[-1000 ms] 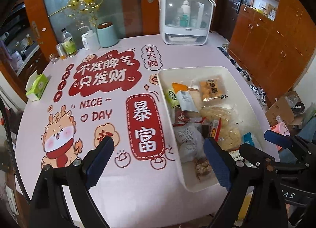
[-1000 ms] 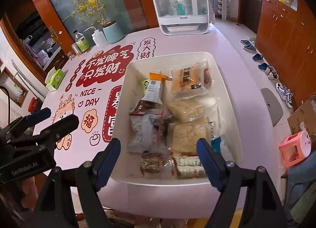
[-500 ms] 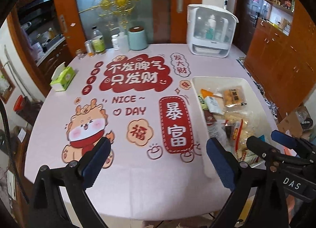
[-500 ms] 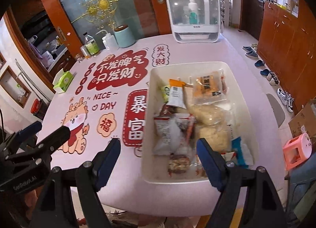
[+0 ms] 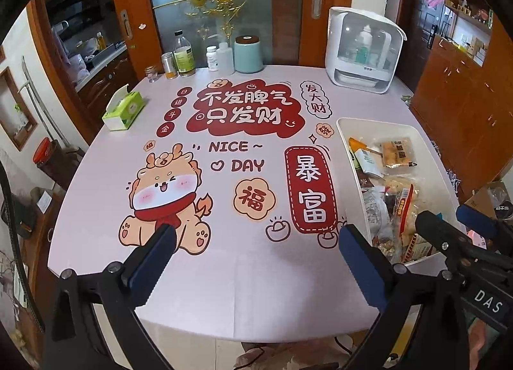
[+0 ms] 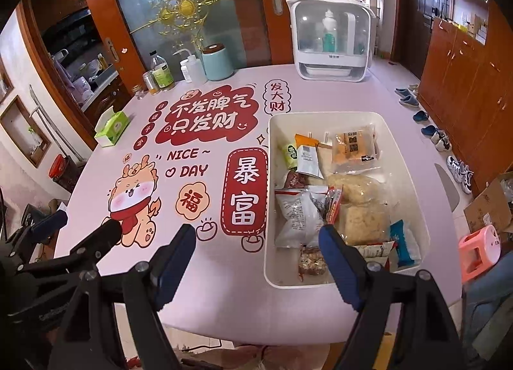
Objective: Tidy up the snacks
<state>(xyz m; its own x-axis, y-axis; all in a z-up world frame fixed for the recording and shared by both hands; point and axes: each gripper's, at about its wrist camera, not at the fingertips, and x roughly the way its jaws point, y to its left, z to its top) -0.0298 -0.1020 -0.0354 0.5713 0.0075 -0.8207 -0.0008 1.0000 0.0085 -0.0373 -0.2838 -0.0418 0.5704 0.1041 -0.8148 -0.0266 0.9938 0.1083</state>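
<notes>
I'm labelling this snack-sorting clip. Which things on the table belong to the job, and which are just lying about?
Job: white bin; snack packets in it; left gripper, opening and empty; right gripper, open and empty.

Lying about: tissue box; bottles; teal canister; white appliance.

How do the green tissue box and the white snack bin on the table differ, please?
The green tissue box is small and closed but for its top slot; the white snack bin is far larger, open-topped and full of packets. The box sits at the table's left edge, the bin at the right. Both rest flat.
</notes>
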